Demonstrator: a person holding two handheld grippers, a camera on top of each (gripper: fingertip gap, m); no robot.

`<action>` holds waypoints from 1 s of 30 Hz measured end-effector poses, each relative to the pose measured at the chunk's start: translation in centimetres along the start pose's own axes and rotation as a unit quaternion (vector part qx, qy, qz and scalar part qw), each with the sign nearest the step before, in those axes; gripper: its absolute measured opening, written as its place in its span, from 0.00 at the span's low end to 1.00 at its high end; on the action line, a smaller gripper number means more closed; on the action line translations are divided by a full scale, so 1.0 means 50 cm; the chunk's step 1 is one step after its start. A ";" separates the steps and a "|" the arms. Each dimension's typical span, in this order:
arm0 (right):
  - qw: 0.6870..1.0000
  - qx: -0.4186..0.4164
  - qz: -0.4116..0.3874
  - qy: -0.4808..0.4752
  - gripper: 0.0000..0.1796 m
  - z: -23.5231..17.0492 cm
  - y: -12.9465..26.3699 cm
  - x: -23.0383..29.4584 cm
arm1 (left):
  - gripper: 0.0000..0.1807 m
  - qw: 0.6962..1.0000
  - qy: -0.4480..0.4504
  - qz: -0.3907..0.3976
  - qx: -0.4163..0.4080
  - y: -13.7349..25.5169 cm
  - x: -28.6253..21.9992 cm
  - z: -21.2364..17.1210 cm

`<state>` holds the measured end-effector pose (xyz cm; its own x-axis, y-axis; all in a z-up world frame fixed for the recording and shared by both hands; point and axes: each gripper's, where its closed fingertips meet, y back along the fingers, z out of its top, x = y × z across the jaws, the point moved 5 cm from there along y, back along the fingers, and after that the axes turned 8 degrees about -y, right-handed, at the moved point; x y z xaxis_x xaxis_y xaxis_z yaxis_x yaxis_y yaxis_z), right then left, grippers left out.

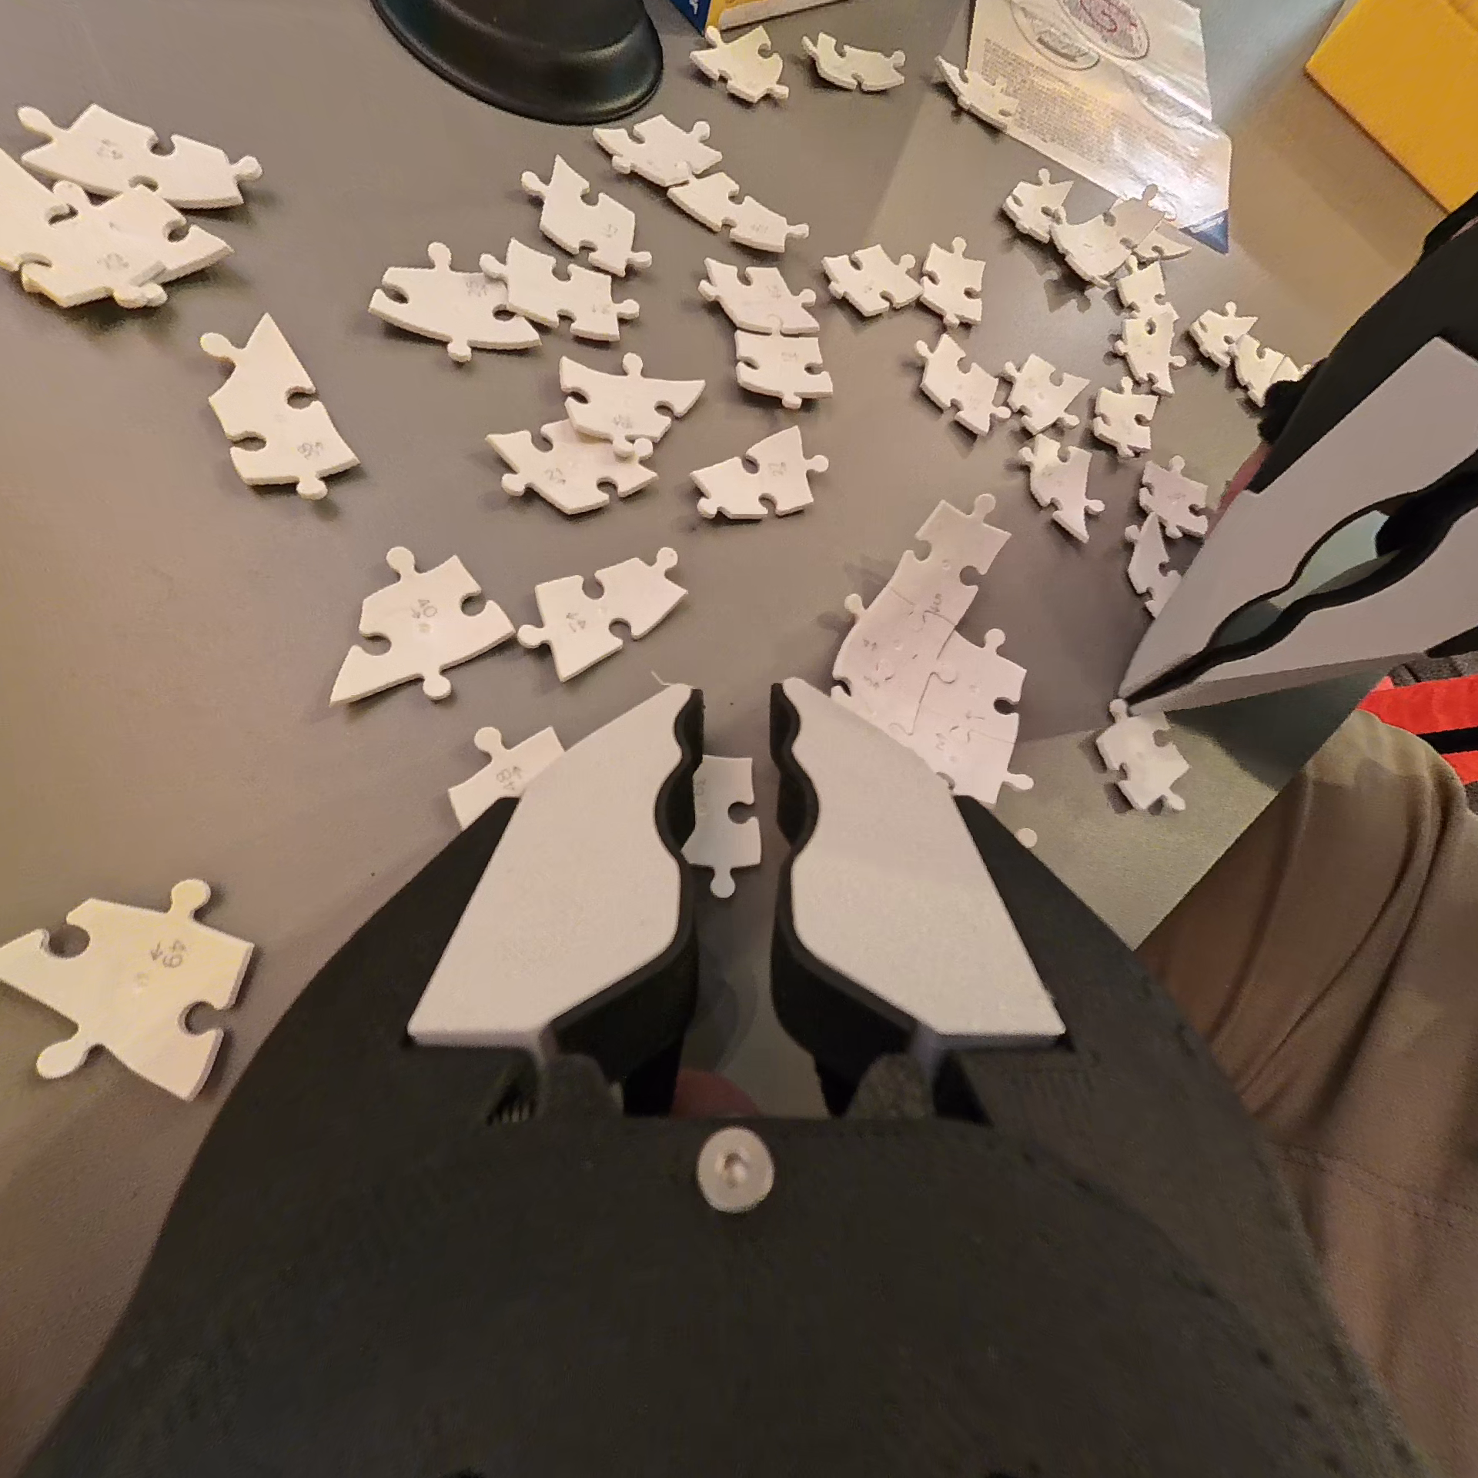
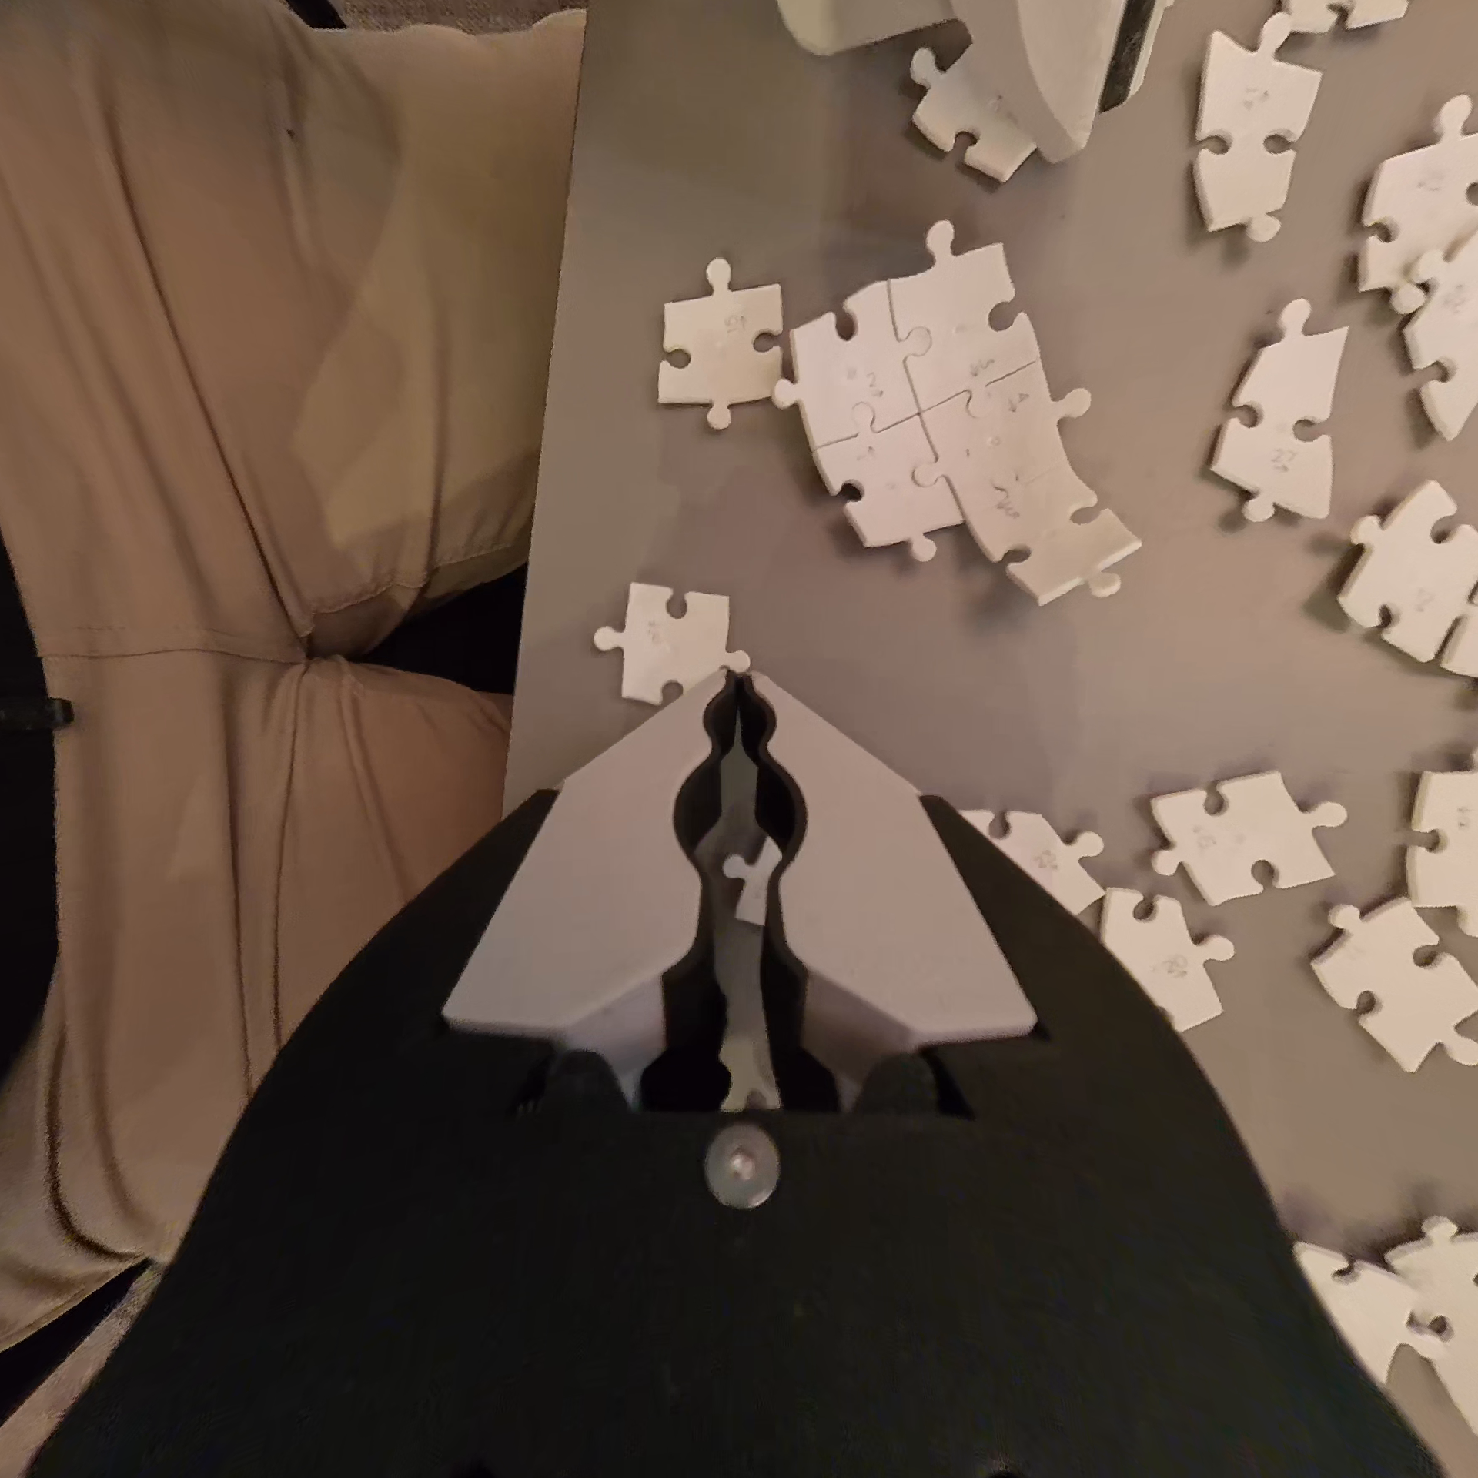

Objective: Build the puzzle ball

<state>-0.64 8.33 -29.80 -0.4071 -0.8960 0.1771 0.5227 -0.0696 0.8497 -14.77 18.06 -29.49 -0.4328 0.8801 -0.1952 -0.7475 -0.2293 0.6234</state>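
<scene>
Many white puzzle pieces lie number-side up on the grey table (image 1: 160,560). A curved cluster of several joined pieces (image 1: 936,664) lies just right of my left gripper (image 1: 736,704). That gripper is open with a narrow gap and hovers over a loose piece (image 1: 724,816). My right gripper (image 2: 736,680) is shut, its tips pinching the knob of a single piece (image 2: 672,640) near the table's edge. This piece also shows in the left wrist view (image 1: 1144,756). The cluster (image 2: 952,424) lies beyond it, with a loose piece (image 2: 720,344) beside it.
A black rounded base (image 1: 528,56), a printed leaflet (image 1: 1120,104) and a yellow box (image 1: 1408,104) stand at the far side. The table edge (image 2: 552,400) runs beside a person's beige trousers (image 2: 240,480). Loose pieces cover most of the surface. One gripper's finger ends stand about 12 centimetres off the other's.
</scene>
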 end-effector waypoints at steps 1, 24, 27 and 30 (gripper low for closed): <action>1.000 -0.003 -0.007 0.001 0.00 0.003 -0.001 -0.002 | 0.09 1.000 0.000 0.000 0.000 0.000 0.000 0.000; 0.999 -0.033 -0.018 -0.001 0.00 0.013 0.023 -0.010 | 0.09 1.000 -0.004 0.002 0.003 -0.002 -0.001 0.000; 0.999 -0.035 -0.026 -0.013 0.00 0.002 0.041 -0.025 | 0.09 1.000 -0.004 0.001 0.003 -0.001 -0.001 0.000; 0.998 -0.042 -0.039 -0.030 0.00 -0.012 0.066 -0.046 | 0.09 1.000 -0.003 0.001 0.002 -0.001 -0.001 0.000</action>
<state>2.47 9.88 -27.71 -0.4919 -0.8588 0.1431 0.5478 -0.1775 0.8176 -14.70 18.03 -29.53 -0.4306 0.8824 -0.1894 -0.7445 -0.2287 0.6272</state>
